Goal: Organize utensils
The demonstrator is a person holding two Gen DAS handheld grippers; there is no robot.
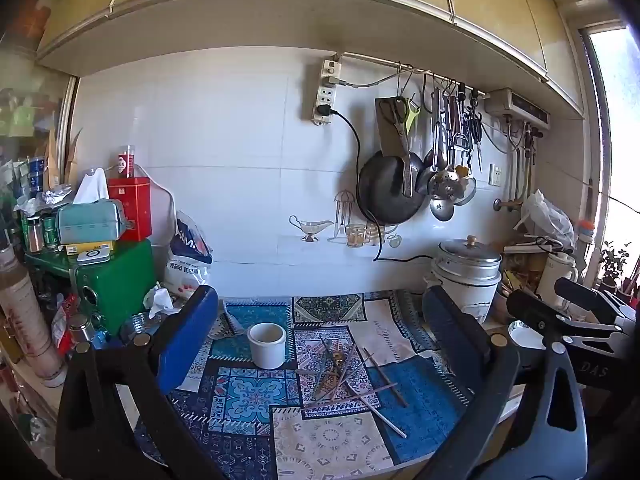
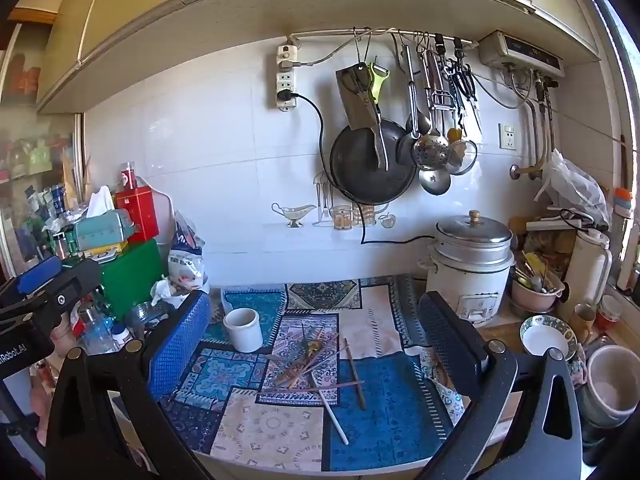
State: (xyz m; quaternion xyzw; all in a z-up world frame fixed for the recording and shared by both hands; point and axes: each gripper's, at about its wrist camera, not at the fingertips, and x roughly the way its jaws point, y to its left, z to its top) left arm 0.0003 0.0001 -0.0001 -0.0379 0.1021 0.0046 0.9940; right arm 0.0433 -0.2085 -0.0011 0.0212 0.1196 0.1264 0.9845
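The chopsticks [image 1: 352, 372] lay in a loose, crossed heap on the patterned cloth [image 1: 320, 448] that covered the worktop, near the middle and a little toward its front edge, with one pale stick [image 2: 334, 420] angled out toward the front edge and a brown one [image 2: 356, 376] lying apart on the side toward the rice cooker. Something small and yellowish sat among them; it was too blurred to name. They looked light, thin and stiff, likely to roll or to slip from a pinch, and because they crossed one another, lifting one would probably disturb the rest. The outlying sticks seemed the easiest to start with, taken near the middle of their length, where they would balance and not tip. The white ceramic cup [image 1: 267, 345] stood upright just behind the heap, toward the back left of the cloth, and was the likely holder; it looked heavier and breakable, so sticks should be lowered into it, not dropped. The left tool [image 1: 320, 336] and the right tool [image 2: 316, 340] both hung above the near edge with jaws spread wide, nothing between them, each aimed slightly downward at the heap. A white rice cooker [image 2: 472, 268] stood at the back right corner, and a green box [image 1: 120, 280] under clutter filled the left end.
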